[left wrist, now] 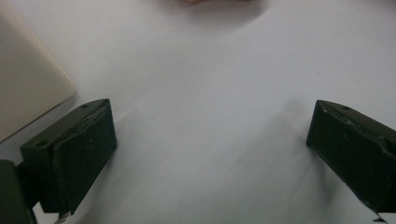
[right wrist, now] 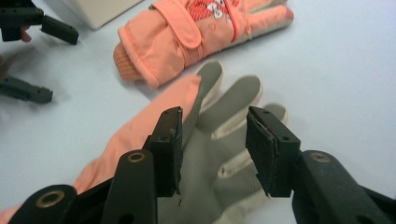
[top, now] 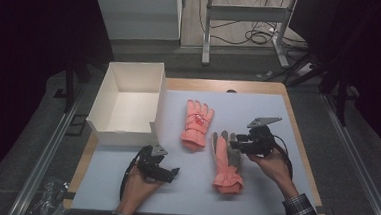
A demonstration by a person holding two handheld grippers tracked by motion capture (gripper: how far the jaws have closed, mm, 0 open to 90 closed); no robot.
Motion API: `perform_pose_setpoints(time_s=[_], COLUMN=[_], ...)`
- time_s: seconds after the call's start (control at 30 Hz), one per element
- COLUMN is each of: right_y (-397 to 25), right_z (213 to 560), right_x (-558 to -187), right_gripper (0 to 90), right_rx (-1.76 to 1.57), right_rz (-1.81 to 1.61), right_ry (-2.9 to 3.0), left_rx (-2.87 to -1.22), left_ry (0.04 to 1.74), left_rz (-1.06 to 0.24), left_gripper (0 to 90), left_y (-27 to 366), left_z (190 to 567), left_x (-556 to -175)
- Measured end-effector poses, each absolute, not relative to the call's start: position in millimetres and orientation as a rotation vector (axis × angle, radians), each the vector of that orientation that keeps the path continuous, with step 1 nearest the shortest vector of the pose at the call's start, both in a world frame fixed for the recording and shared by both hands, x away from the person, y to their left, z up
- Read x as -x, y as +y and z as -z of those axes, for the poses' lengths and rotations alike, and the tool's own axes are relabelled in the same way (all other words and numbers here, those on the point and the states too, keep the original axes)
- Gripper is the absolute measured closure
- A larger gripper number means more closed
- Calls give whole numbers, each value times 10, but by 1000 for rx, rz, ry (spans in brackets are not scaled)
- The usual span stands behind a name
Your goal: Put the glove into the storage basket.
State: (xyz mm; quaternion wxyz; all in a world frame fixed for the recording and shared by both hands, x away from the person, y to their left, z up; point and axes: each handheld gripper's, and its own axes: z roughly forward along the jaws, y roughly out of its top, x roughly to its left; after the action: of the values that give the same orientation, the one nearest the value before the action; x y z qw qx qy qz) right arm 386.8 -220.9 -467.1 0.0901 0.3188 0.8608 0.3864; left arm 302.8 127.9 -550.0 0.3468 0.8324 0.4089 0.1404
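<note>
Your left tool [top: 167, 172] sits low over the pale tabletop [top: 276, 143], just in front of the white box [top: 129, 101], held in your left hand [top: 138, 184]. In the left gripper view its jaws stand wide apart with nothing between them but bare tabletop; a corner of the box [left wrist: 28, 93] shows at the left edge.

Your right tool [top: 236, 144] rests over the nearer glove [top: 225, 162], held in your right hand [top: 275, 165]. That glove lies palm up, its grey palm showing, cuff toward you and fingers pointing away. In the right gripper view the right tool [right wrist: 215, 149] has its jaws partly open, one on each side of the grey palm of the nearer glove [right wrist: 205, 154], close above the fabric; you cannot tell from here whether they touch it.

The second glove [top: 197, 123] lies back up, just beyond and to the left of the first, between it and the box, orange with a small red and white patch. In the right gripper view the second glove [right wrist: 187, 37] lies across the top, and your left tool [right wrist: 42, 56] shows at the far left.
</note>
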Motion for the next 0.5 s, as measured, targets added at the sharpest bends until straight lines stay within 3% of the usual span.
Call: perform_pose_setpoints(time_s=[0.5], right_y=[-1775], right_z=[4568], right_x=[-4226], right_gripper=[510], right_rx=[-970], right_rz=[-1196], right_ry=[2522], left_rx=[-2159], left_ry=[1060], left_rz=[-364], left_gripper=[14], left_y=[1280], left_z=[5500], left_x=[-3028])
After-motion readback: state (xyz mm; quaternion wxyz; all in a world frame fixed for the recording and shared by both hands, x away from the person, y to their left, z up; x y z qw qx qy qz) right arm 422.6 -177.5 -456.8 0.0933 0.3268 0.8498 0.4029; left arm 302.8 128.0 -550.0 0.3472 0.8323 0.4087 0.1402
